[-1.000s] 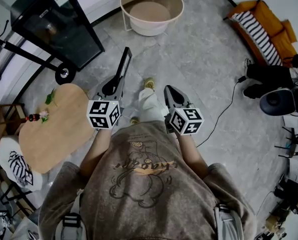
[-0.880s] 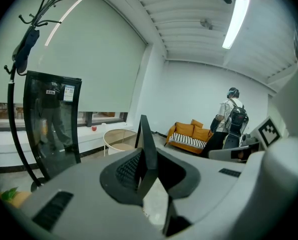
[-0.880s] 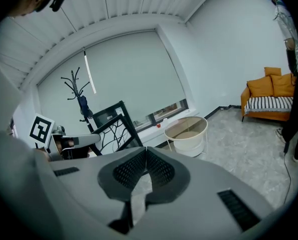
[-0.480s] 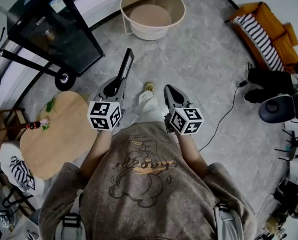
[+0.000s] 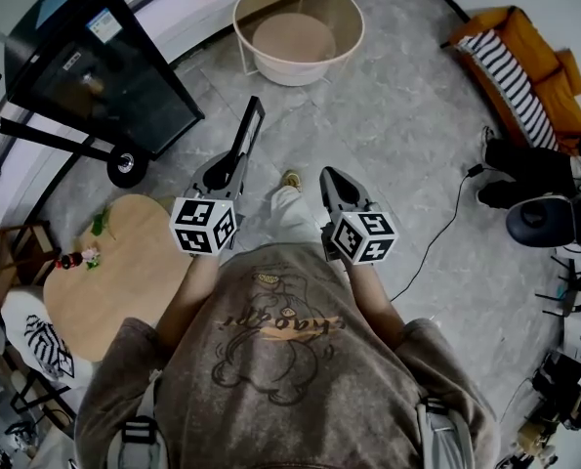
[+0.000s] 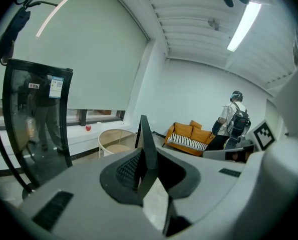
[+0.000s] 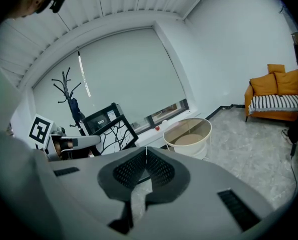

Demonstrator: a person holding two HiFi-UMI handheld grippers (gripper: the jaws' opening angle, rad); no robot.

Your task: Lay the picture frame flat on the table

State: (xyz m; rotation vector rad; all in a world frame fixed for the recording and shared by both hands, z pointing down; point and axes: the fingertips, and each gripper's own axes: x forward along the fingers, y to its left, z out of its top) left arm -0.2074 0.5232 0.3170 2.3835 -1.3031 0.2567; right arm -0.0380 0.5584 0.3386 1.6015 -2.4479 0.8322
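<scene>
Both forearms reach forward, side by side, mid-picture.
The left gripper [image 5: 220, 172] clamps a frame [image 5: 245, 133]; the right gripper [image 5: 329, 176] is closed and empty.

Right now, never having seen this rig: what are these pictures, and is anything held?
A person, not a robot, holds a tool with a claw in each hand. One picture comes from a head camera looking down; the other two ride on the tools, looking along their jaws. The left claw grips a black picture frame by its edge, held on edge above the floor. The right claw is shut and empty. The wooden table at the left bears a few small items.
</scene>
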